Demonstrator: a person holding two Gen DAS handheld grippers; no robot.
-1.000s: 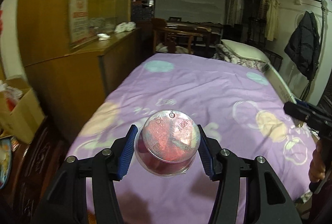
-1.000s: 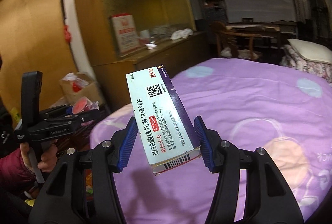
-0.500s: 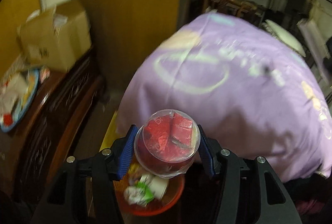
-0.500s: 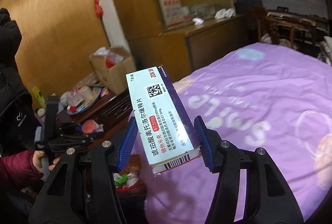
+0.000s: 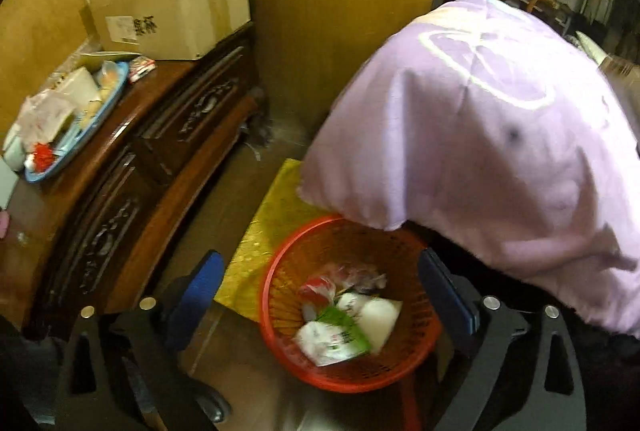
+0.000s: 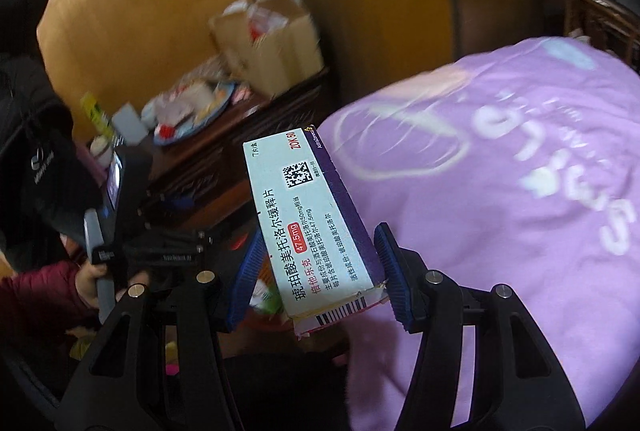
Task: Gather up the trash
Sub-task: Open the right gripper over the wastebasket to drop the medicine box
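My left gripper is open and empty, its blue pads spread wide right above a red mesh trash basket on the floor. In the basket lie white wrappers and a clear cup with red scraps. My right gripper is shut on a white and purple medicine box, held up beside the purple bed cover. The left gripper and the hand holding it show at the left of the right wrist view.
A dark carved wooden cabinet stands left of the basket, with a blue tray of clutter and an open cardboard box on it. A yellow mat lies under the basket. The bed corner overhangs the basket.
My left gripper swung down over the basket, opened, and the clear cup with red scraps dropped in. My right gripper turned left toward the basket, still holding the medicine box.
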